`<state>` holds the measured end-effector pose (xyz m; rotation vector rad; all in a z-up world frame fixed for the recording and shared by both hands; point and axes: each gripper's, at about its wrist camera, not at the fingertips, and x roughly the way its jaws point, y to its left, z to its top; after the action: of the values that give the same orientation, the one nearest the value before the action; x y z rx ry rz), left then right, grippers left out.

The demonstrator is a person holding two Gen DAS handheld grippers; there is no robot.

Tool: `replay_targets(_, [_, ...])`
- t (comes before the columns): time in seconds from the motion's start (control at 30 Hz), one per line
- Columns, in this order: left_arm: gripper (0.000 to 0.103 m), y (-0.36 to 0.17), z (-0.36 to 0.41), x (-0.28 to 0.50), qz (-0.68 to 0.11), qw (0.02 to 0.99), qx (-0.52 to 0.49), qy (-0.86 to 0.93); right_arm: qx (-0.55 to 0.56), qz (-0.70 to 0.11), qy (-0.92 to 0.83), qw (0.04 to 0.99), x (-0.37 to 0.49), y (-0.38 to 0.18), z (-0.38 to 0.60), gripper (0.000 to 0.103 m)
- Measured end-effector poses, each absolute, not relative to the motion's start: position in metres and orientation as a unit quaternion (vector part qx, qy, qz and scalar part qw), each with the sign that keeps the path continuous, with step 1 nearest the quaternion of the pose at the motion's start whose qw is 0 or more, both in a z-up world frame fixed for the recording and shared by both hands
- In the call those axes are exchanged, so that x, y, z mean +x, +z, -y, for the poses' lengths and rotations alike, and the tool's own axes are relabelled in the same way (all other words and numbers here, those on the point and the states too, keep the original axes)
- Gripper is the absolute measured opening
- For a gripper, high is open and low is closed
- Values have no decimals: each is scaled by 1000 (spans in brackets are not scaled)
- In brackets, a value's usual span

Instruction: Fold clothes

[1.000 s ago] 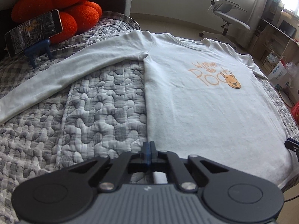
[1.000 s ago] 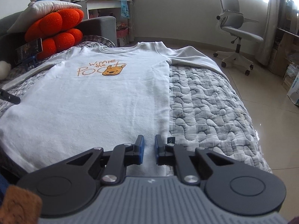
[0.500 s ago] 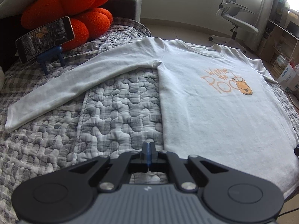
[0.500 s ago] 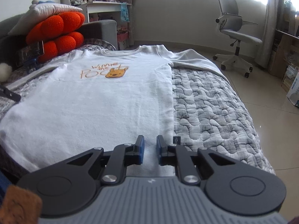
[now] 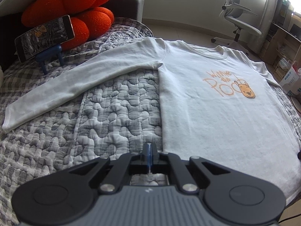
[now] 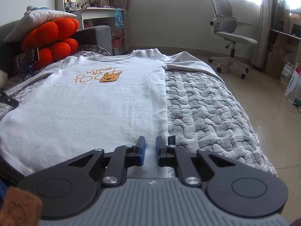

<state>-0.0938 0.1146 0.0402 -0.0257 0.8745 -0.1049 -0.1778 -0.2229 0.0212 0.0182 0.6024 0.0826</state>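
A white long-sleeved shirt (image 5: 216, 113) with an orange bear print lies flat, front up, on the grey quilted bed (image 5: 112, 116). Its left sleeve (image 5: 75, 82) stretches out over the quilt, and its right sleeve (image 6: 188, 62) lies toward the bed's far right edge. My left gripper (image 5: 148, 148) is shut with nothing in it, over the quilt just left of the shirt's bottom corner. My right gripper (image 6: 150, 150) is open by a narrow gap above the shirt's (image 6: 94, 109) bottom right corner, beside a small black label (image 6: 171, 140).
Orange cushions (image 5: 75, 5) and a phone on a blue stand (image 5: 45, 39) sit at the head of the bed. An office chair (image 6: 231, 37) stands on the tiled floor to the right, with a paper bag (image 6: 293, 86) and shelves beyond.
My left gripper has slid left, from over the shirt's edge to over the quilt beside it. The right gripper's gap has widened slightly and its view has tilted up.
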Motion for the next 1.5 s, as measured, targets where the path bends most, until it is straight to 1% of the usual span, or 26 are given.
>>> replay_targets(0.03, [1, 40, -113, -94, -423, 905, -12, -52, 13, -294, 45, 955, -178, 22, 221, 20])
replay_targets(0.07, [1, 40, -112, -93, -423, 904, -12, -54, 16, -293, 51, 955, -177, 23, 219, 21])
replay_targets(0.17, [1, 39, -106, -93, -422, 905, -4, -60, 10, -295, 55, 954, -170, 19, 213, 19])
replay_targets(0.23, [1, 37, -102, -93, -421, 905, 7, -60, 6, -291, 52, 955, -167, 17, 213, 16])
replay_targets(0.27, [1, 36, -101, -93, -422, 905, 12, -60, 10, -292, 49, 955, -166, 17, 216, 12])
replay_targets(0.3, [1, 36, -100, -93, -422, 904, 16, -60, 15, -293, 46, 955, -164, 18, 219, 10])
replay_targets(0.37, [1, 36, -99, -92, -423, 904, 20, -60, 27, -297, 44, 954, -162, 19, 229, 10])
replay_targets(0.47, [1, 37, -100, -91, -426, 902, 19, -60, 47, -302, 43, 951, -159, 20, 243, 5])
replay_targets(0.5, [2, 37, -101, -90, -427, 902, 14, -60, 55, -303, 44, 950, -160, 21, 247, 5])
replay_targets(0.57, [2, 40, -104, -89, -424, 904, 2, -59, 66, -295, 47, 952, -165, 23, 248, 7])
replay_targets(0.6, [2, 41, -104, -88, -423, 904, -2, -60, 69, -289, 51, 953, -168, 24, 247, 12])
replay_targets(0.67, [2, 43, -104, -87, -419, 906, -9, -62, 64, -286, 67, 954, -172, 23, 244, 15])
replay_targets(0.7, [2, 44, -104, -87, -418, 906, -11, -63, 54, -291, 69, 953, -173, 20, 241, 13])
replay_targets(0.73, [2, 43, -102, -86, -420, 905, -10, -66, 45, -292, 67, 953, -173, 17, 240, 9])
replay_targets(0.8, [2, 41, -97, -85, -422, 904, 1, -68, 40, -288, 63, 955, -175, 15, 241, 7])
replay_targets(0.97, [2, 38, -89, -84, -427, 901, 24, -64, 71, -288, 61, 953, -180, 20, 256, 7])
replay_targets(1.03, [2, 38, -87, -83, -428, 901, 29, -62, 83, -281, 57, 954, -186, 20, 263, 9])
replay_targets(1.07, [2, 38, -86, -83, -428, 901, 33, -61, 92, -278, 58, 954, -190, 21, 266, 15])
replay_targets(1.1, [2, 38, -84, -83, -428, 901, 37, -62, 100, -275, 58, 954, -194, 21, 270, 15])
replay_targets(1.13, [2, 37, -84, -84, -427, 901, 41, -62, 108, -273, 59, 954, -198, 22, 274, 13])
replay_targets(1.17, [2, 38, -84, -84, -427, 901, 41, -62, 117, -270, 60, 954, -201, 22, 278, 13])
replay_targets(1.2, [2, 38, -84, -84, -427, 901, 41, -61, 125, -267, 61, 954, -205, 23, 282, 18])
replay_targets(1.23, [2, 38, -84, -83, -427, 901, 41, -60, 134, -264, 62, 953, -209, 23, 286, 21])
replay_targets(1.33, [6, 39, -82, -81, -427, 902, 43, -52, 155, -255, 70, 952, -219, 25, 293, 22])
replay_targets(1.5, [6, 44, -78, -77, -424, 904, 42, -39, 119, -273, 76, 951, -220, 21, 282, 21])
